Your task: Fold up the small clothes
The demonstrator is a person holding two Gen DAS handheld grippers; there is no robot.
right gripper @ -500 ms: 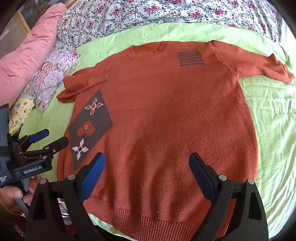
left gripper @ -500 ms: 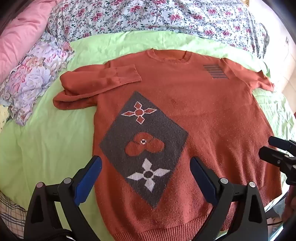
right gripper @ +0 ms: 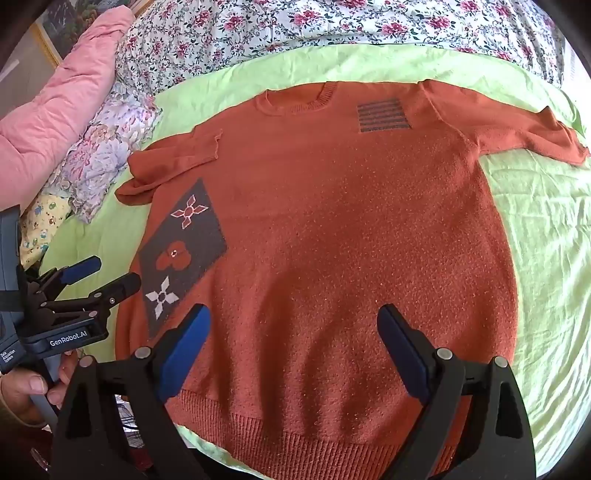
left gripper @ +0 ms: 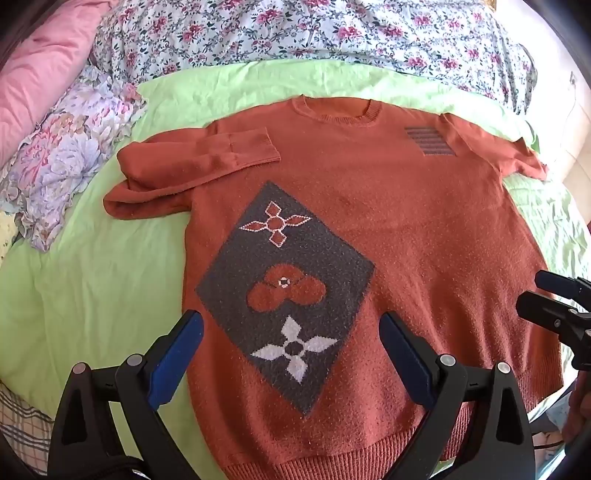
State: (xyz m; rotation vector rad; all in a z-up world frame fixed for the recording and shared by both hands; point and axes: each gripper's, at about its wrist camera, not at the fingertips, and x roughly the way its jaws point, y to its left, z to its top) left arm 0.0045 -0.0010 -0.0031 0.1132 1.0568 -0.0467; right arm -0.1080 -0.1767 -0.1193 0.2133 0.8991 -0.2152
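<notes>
A rust-orange sweater [left gripper: 406,229] lies flat, front up, on a green sheet [left gripper: 92,295], hem toward me. It has a grey diamond patch with flower motifs [left gripper: 284,295] and a striped chest patch [left gripper: 428,141]. Its left sleeve [left gripper: 192,162] is folded in across the chest; the right sleeve [right gripper: 517,125] lies stretched out. My left gripper [left gripper: 291,325] is open and empty above the lower left part of the sweater. My right gripper [right gripper: 293,321] is open and empty above the sweater [right gripper: 351,240] near the hem. Each gripper shows in the other's view: the right one [left gripper: 546,295], the left one [right gripper: 107,275].
A floral quilt [left gripper: 295,33] lies along the back of the bed. A pink blanket [left gripper: 37,74] and a flowered pillow [left gripper: 62,158] are at the left. The green sheet [right gripper: 546,258] extends to the right of the sweater.
</notes>
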